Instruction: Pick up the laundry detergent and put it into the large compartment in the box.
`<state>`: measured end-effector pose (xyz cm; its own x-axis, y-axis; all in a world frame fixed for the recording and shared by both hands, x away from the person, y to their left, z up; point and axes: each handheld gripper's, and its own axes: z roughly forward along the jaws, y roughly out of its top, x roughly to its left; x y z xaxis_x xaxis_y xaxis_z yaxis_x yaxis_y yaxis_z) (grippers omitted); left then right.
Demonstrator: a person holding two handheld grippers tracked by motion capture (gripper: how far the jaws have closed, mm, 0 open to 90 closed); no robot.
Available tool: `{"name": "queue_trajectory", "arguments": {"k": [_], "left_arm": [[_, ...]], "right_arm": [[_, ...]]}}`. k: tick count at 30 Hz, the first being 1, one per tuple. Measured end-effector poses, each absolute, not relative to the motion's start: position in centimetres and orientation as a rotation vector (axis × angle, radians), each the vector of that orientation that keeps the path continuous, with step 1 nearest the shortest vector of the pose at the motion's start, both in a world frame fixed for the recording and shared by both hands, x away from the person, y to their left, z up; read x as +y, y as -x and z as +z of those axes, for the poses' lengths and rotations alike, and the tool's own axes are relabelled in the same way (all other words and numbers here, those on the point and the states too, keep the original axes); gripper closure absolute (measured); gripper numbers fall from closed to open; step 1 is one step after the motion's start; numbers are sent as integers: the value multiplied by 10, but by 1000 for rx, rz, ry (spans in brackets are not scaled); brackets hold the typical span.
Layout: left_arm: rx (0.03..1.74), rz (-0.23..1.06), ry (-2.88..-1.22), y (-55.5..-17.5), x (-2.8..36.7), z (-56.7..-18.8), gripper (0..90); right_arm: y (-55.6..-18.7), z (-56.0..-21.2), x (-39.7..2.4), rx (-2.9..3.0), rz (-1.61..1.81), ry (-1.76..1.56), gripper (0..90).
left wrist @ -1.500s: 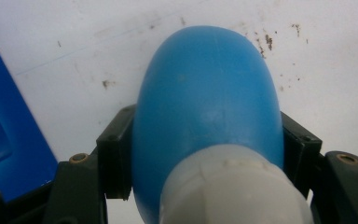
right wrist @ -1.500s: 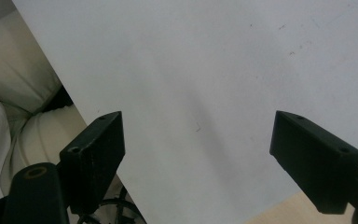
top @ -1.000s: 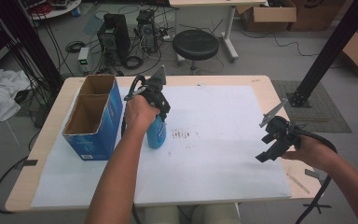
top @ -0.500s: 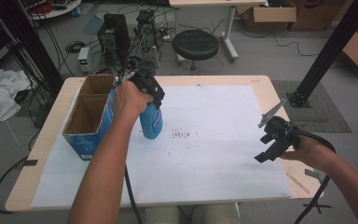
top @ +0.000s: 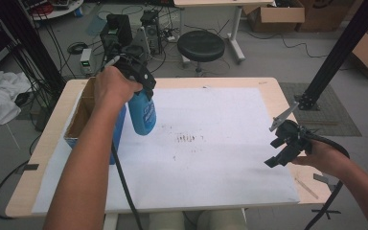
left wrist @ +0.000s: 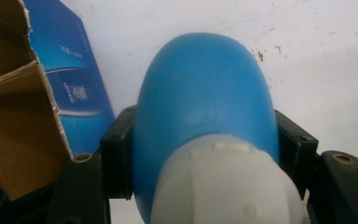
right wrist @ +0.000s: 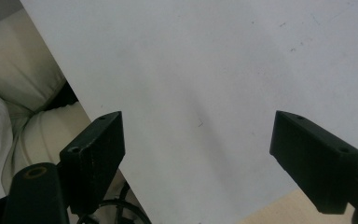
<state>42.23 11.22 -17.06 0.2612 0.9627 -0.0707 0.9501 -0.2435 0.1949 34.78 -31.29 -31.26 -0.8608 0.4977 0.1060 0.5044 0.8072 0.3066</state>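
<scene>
Beside the box [top: 84,117], just at its right wall, my left gripper [top: 141,88] has its jaws clamped on the blue bottle [top: 142,114], which hangs clear of the white sheet [top: 211,163]. Well right of the box, my right gripper [top: 281,144] hovers over the sheet's edge, jaws apart.

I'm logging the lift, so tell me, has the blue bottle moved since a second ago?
Yes. The blue bottle, clamped in the left gripper, has risen off the white sheet and shifted toward the cardboard box.
</scene>
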Motion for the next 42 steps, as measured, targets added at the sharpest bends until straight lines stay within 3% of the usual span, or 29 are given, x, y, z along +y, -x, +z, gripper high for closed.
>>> {"name": "queue_trajectory", "arguments": {"k": [18, 42], "left_arm": [[1855, 136, -2291, -411, 140, -141, 382], [2048, 256, -2042, -390, 195, -98, 382]], "right_arm": [[-349, -316, -307, -2964, -512, 798, 176], [-352, -314, -300, -2969, -524, 781, 176]]}}
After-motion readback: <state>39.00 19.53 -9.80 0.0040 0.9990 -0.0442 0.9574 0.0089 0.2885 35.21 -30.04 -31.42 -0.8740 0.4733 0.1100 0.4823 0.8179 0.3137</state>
